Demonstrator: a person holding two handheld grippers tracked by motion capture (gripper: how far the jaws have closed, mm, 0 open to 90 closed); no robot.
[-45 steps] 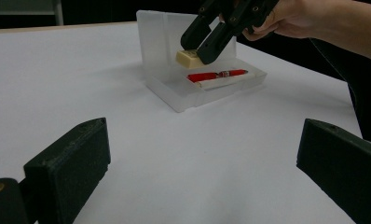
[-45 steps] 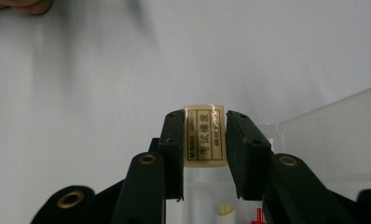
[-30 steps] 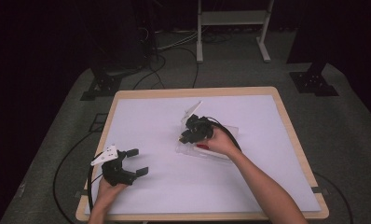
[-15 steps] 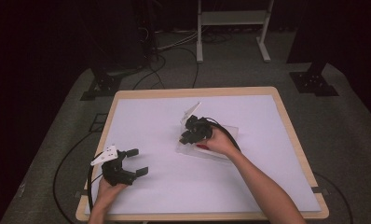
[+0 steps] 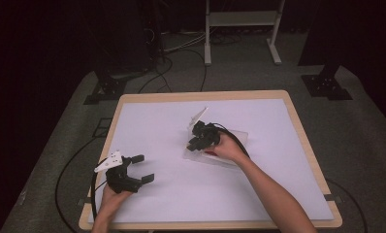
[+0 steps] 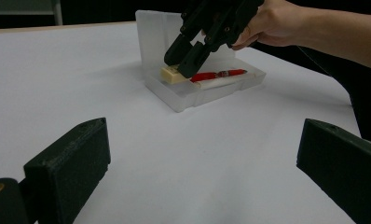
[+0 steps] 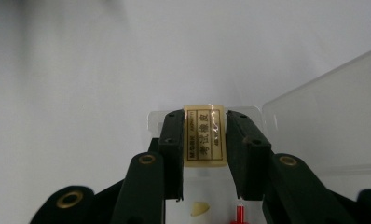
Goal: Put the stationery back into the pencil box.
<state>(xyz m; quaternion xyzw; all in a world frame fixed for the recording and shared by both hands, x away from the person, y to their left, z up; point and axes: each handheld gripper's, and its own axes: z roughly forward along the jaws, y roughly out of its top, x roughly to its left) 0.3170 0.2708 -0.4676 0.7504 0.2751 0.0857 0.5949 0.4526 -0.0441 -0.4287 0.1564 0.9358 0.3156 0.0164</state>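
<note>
A: What's the biggest thing in front of you?

B: The table (image 5: pixel 147 121), under a white sheet, wooden rim showing all round. Near its middle lies a clear plastic case (image 6: pixel 200 95) with its lid (image 6: pixel 158 30) standing upright.

A: And your tongs?

B: My left gripper (image 5: pixel 141 169) rests by the near left corner, well apart from the case, its jaws spread wide with only bare sheet between them. My right gripper (image 7: pixel 203 140) tips down into one end of the case.

A: Holding something?

B: A cream eraser (image 7: pixel 203 135) with a printed label. My right jaws stand on either side, pads against its two long edges, so I am clasping it. It sits low inside the case.

A: Anything smaller?

B: A red pen (image 6: pixel 217 74) lies just beside the eraser, along the case floor.
</note>
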